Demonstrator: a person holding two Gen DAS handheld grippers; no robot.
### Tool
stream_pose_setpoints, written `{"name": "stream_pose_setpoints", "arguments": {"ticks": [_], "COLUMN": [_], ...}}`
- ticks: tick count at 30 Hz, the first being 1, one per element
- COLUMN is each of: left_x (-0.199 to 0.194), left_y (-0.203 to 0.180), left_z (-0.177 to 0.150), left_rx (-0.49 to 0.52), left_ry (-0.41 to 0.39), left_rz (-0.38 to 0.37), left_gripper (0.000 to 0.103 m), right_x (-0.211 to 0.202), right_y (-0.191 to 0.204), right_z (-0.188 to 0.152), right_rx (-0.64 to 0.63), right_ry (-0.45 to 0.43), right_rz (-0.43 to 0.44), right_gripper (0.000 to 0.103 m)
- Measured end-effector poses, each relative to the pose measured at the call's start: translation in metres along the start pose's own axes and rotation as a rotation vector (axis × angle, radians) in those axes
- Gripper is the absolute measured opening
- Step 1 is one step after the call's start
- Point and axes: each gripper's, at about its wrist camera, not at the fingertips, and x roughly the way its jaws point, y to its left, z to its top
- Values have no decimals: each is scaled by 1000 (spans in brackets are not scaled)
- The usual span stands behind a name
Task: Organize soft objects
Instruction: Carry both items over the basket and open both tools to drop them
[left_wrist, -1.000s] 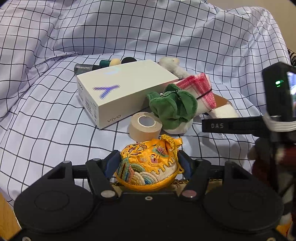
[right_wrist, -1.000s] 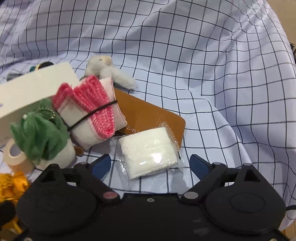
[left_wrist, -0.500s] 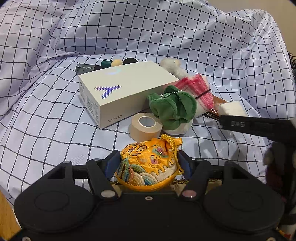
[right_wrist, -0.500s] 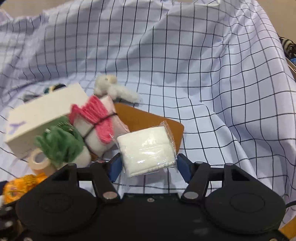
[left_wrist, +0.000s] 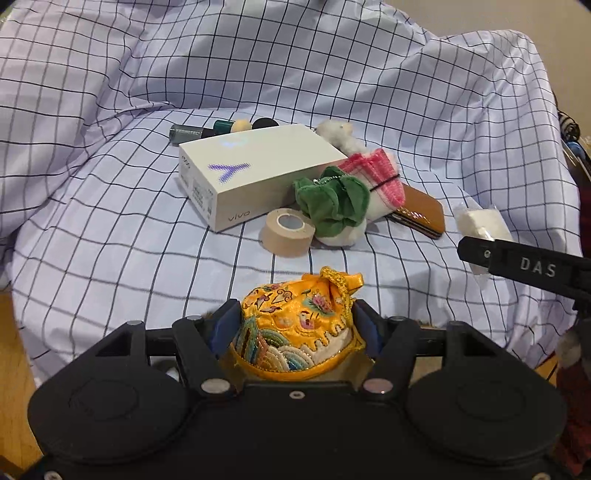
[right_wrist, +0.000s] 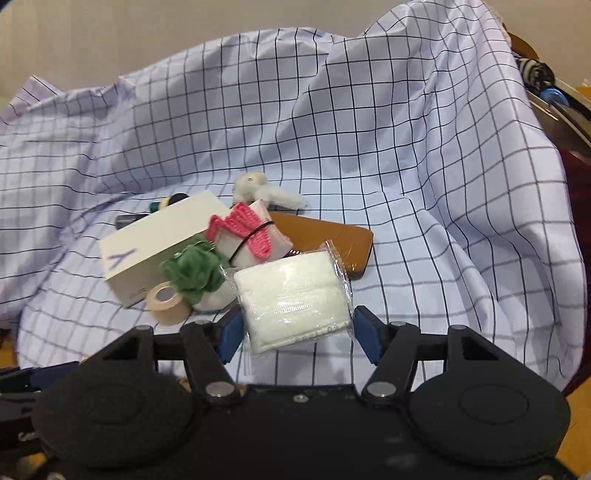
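My left gripper (left_wrist: 297, 328) is shut on a yellow embroidered pouch (left_wrist: 299, 332) and holds it above the checked cloth (left_wrist: 110, 236). My right gripper (right_wrist: 295, 328) is shut on a white pad in clear wrap (right_wrist: 295, 299), lifted off the cloth; the pad also shows in the left wrist view (left_wrist: 480, 225). On the cloth lie a green plush (left_wrist: 332, 205), a pink-edged folded towel with a black band (left_wrist: 376, 177) and a small white plush (left_wrist: 338, 134).
A white vivo box (left_wrist: 255, 177), a roll of beige tape (left_wrist: 288, 230), a brown case (left_wrist: 419, 218) and several small bottles (left_wrist: 192, 131) lie among the soft things. Wooden floor (left_wrist: 11, 332) shows at the lower left. Dark objects (right_wrist: 535, 70) sit at the right edge.
My right gripper has shut on the white pad and lifted it up and back from the cloth. My left gripper has kept its hold on the pouch and drawn back a little.
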Motion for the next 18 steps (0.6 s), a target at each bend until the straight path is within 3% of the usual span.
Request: {"name": "stream_pose_setpoints", "arguments": {"ticks": [8, 18], "left_x": [-24, -26], "left_y": [-6, -14], "left_z": [-23, -50], "left_rx": [-7, -28], "left_ry": [74, 175], "left_rz": [6, 36], "left_gripper": [61, 61], "right_x": [-42, -83], "right_y": [-5, -4], "right_z": [-36, -71], "right_rx": [30, 47], "right_ry": [-4, -26], "right_rz": [46, 84], "right_gripper": [62, 63]}}
